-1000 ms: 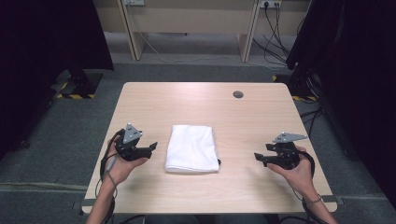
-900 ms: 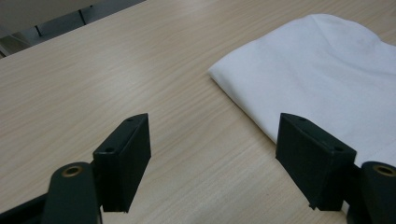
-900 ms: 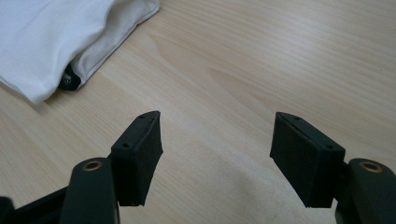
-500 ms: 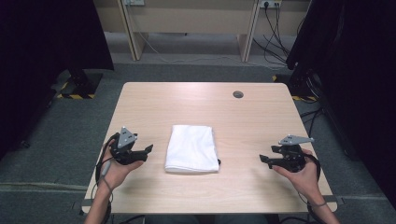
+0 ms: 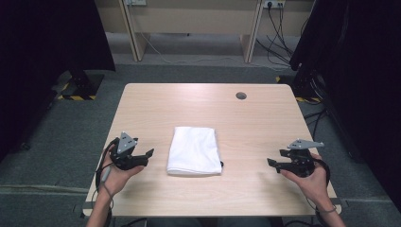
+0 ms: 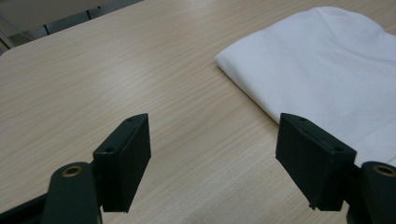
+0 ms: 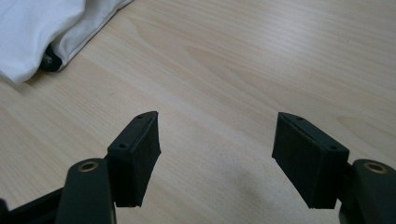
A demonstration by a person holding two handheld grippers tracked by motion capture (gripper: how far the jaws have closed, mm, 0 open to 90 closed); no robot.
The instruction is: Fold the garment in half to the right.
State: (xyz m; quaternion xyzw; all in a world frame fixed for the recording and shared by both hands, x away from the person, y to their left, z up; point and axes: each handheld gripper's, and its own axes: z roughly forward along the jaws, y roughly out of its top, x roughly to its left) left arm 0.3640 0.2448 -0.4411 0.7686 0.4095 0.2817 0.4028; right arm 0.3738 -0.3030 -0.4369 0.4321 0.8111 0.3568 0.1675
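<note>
My left hand-held gripper [image 5: 146, 155] jaws wide, holding nothing, low over the pale wooden counter [image 5: 265, 118] | my right hand-held gripper [image 5: 273, 163] jaws wide, holding nothing, well right of the cloth | folded white cloth [image 5: 195, 150] flat between them, nearer my left | small round grey hole [image 5: 241, 96] at far edge

Both hand-held grippers [image 5: 142, 157] [image 5: 276, 164] nearer the person.
</note>
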